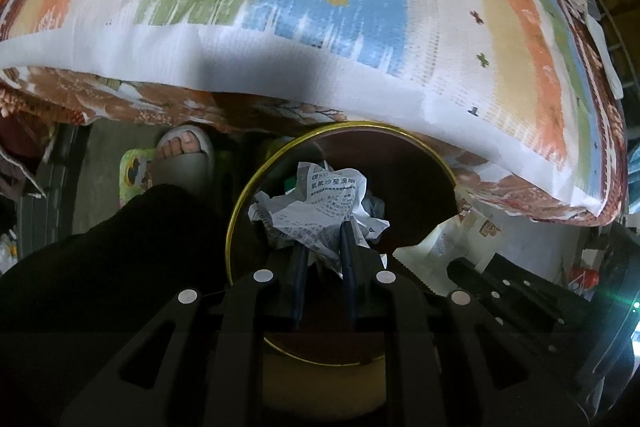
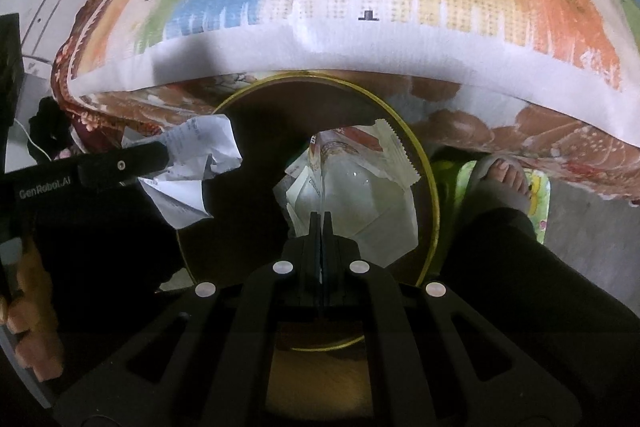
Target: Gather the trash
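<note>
A round dark bin with a gold rim (image 1: 256, 179) stands on the floor by the bed; it also shows in the right wrist view (image 2: 430, 179). My left gripper (image 1: 325, 227) is shut on a crumpled printed paper (image 1: 320, 199) and holds it over the bin's mouth. The same paper (image 2: 200, 155) and the left gripper show at the left of the right wrist view. My right gripper (image 2: 321, 217) is shut on a clear plastic snack wrapper (image 2: 360, 187) over the bin. That wrapper (image 1: 444, 239) shows at the right of the left wrist view.
A bed with a striped colourful blanket (image 1: 320, 7) fills the upper half of both views and overhangs the bin. The person's dark-trousered legs and sandalled feet (image 1: 184, 151) (image 2: 504, 183) stand either side of the bin, on a green mat (image 2: 540, 195).
</note>
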`<state>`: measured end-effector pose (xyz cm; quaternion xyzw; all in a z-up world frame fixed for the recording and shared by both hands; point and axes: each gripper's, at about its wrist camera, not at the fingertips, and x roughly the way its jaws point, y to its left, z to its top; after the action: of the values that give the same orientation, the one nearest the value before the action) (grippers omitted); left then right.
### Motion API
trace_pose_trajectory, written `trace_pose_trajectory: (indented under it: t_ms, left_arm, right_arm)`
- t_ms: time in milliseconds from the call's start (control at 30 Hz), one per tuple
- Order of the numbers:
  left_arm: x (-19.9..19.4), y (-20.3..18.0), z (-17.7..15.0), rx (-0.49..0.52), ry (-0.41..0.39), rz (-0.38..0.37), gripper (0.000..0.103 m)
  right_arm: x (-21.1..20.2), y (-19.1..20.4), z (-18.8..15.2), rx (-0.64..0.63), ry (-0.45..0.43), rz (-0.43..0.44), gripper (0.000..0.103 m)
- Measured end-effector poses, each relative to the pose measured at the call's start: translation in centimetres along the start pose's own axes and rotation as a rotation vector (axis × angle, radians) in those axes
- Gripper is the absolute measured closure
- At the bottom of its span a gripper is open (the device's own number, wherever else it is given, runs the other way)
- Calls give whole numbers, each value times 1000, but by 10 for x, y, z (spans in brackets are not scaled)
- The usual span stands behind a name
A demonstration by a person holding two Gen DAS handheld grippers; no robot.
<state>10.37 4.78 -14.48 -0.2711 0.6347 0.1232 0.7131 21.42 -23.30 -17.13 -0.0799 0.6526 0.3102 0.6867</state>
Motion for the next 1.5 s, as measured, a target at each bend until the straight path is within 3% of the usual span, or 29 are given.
trace_pose_trajectory:
  t_ms: [200,267,333,700,833,1033,1200,1300,1500]
  left_arm:
    - [6,4,6,-31,8,-3,83]
    - [7,4,8,-35,4,-5,69]
    - [6,6,10,-45,-9,6,61]
    - [-16,4,6,-31,-59,-63,60]
    - [-38,5,0,-4,-121,-79,60]
    - [-72,-15,-29,191,-231,-49,49]
    - [-97,-18,-62,307,-331,-69,39]
    - [-107,-16,-84,363,-395,-55,32]
    - [-124,-11,-115,390,-473,-122,11]
  right_arm:
    - [11,-4,6,53,10,24,101]
    - [12,-7,9,72,8,21,87]
    - [14,-10,11,91,3,21,77]
    - [-5,-7,6,72,-46,18,72]
    - [-22,-5,-1,52,-88,13,66]
    - [-65,12,-17,-54,-203,-31,63]
    - [-97,12,-40,-91,-300,-40,57]
    - [-115,8,-55,-99,-364,-46,48]
    - [-141,17,-91,-169,-460,-69,25]
